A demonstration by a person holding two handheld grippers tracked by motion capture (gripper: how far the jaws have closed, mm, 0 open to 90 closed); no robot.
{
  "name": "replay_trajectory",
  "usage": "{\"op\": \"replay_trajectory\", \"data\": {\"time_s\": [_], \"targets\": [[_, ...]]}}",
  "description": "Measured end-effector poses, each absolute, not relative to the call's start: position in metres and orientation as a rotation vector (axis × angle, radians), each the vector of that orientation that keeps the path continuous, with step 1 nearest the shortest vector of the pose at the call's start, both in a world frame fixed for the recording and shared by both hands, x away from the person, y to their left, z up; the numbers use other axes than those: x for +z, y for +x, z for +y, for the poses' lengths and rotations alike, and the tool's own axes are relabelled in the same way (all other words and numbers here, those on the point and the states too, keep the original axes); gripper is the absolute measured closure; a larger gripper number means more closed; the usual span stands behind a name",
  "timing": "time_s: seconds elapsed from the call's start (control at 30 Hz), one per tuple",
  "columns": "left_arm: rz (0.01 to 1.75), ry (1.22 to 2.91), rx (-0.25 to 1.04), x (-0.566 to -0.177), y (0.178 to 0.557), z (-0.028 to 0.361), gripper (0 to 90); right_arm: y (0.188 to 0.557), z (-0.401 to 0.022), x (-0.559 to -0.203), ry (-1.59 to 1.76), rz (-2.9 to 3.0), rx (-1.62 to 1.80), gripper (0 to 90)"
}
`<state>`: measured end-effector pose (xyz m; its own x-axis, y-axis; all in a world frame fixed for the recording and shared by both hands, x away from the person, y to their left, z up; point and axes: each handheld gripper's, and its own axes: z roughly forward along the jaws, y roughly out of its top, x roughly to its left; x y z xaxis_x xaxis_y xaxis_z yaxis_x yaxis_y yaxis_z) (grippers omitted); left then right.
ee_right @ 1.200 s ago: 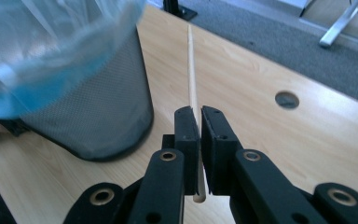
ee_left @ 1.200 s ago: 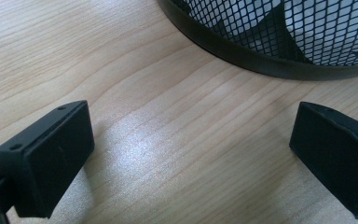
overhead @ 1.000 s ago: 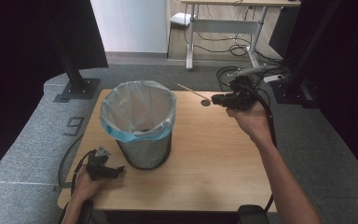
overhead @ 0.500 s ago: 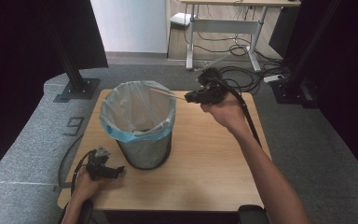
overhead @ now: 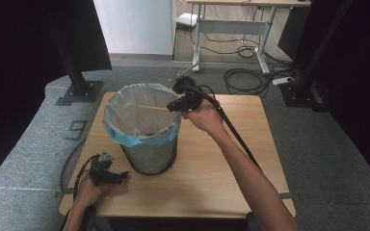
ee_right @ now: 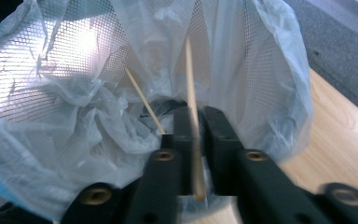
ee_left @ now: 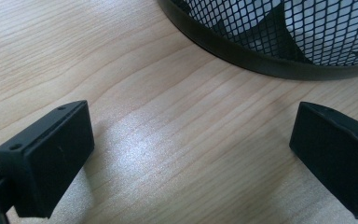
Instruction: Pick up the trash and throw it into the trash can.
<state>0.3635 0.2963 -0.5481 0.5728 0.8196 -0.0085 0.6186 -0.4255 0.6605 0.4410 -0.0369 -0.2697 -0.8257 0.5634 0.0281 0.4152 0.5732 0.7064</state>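
A black mesh wastebasket [overhead: 149,154] with a clear plastic liner [overhead: 125,120] stands on the wooden table [overhead: 231,173], left of centre. My right gripper [overhead: 175,104] hovers at the bin's far right rim, shut on a thin wooden stick [overhead: 152,107] that reaches out over the bin's mouth. In the right gripper view the jaws [ee_right: 197,114] pinch this stick [ee_right: 189,88], which points into the liner [ee_right: 74,116]. A second stick [ee_right: 144,100] lies inside the bin. My left gripper [overhead: 107,174] rests on the table by the bin's base [ee_left: 279,46], open [ee_left: 191,121] with nothing between its fingers.
The right gripper's cable [overhead: 236,134] trails back along the person's forearm. Black stand posts [overhead: 79,86] flank the table on grey floor. A white desk [overhead: 231,24] and loose cables [overhead: 250,77] lie beyond the far edge.
My right gripper has carried the stick leftward from the table's back right to the bin's rim, so the stick now reaches over the opening. The left gripper has stayed put.
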Motion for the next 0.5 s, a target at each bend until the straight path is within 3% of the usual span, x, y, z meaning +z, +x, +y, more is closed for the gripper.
{"op": "replay_trajectory", "data": {"time_s": [0.03,0.23,0.37,0.43,0.5], "targets": [[1.144,2.185,0.422,-0.548,0.363,0.296,0.0,0.443,-0.036,-0.271,0.816,2.608,1.099,58.1],[1.143,2.184,0.420,-0.548,0.363,0.296,0.0,0.443,-0.049,-0.267,0.825,2.506,1.113,13.3],[1.143,2.182,0.422,-0.548,0.363,0.296,0.0,0.441,-0.059,-0.265,0.832,2.491,1.115,7.8],[1.143,2.185,0.420,-0.548,0.363,0.296,0.0,0.436,-0.069,-0.265,0.840,2.466,1.121,0.0],[1.143,2.184,0.420,-0.548,0.364,0.296,0.0,0.433,-0.078,-0.268,0.832,2.455,1.140,0.0]]}}
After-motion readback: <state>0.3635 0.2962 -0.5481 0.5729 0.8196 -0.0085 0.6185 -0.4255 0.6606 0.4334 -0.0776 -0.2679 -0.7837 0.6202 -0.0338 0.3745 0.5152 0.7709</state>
